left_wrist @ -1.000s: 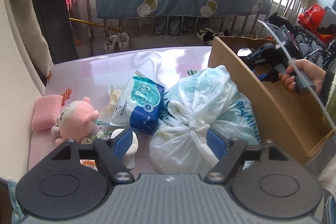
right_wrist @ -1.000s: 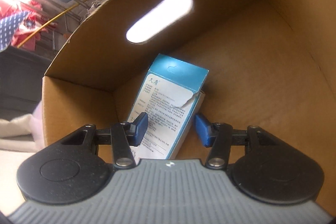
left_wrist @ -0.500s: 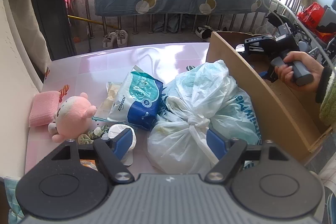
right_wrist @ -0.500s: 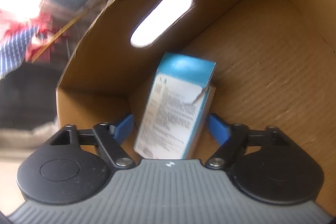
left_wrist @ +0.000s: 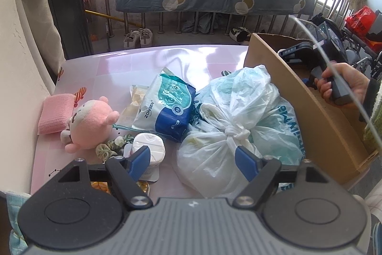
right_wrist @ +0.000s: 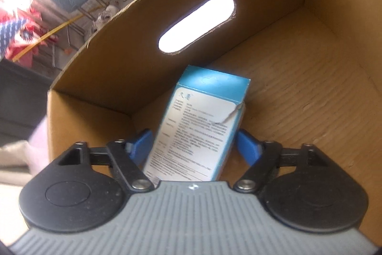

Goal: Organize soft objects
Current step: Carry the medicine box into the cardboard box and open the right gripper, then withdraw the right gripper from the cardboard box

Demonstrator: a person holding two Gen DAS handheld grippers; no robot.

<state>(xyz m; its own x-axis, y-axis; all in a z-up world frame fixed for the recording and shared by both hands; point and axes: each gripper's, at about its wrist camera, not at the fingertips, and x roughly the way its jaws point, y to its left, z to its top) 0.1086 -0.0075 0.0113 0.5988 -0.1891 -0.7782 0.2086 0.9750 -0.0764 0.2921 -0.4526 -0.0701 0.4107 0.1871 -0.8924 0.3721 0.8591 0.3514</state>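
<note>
A pale pink glossy table (left_wrist: 100,68) carries everything. Along its right edge stands a large open brown cardboard box (left_wrist: 308,109), and inside it the right gripper (right_wrist: 194,142) has its blue fingers spread to either side of a blue and white printed carton (right_wrist: 203,121), without touching it. The carton's long axis points away from the fingers toward the box's far wall. Against the box's outer wall lies a big knotted white plastic bag (left_wrist: 229,126), directly ahead of the left gripper (left_wrist: 193,155), whose fingers are also spread wide and empty, so the left hand is nearer. Toward the table's left edge sit a blue and white soft wipes pack (left_wrist: 167,106) and a pink plush toy (left_wrist: 92,120)
</note>
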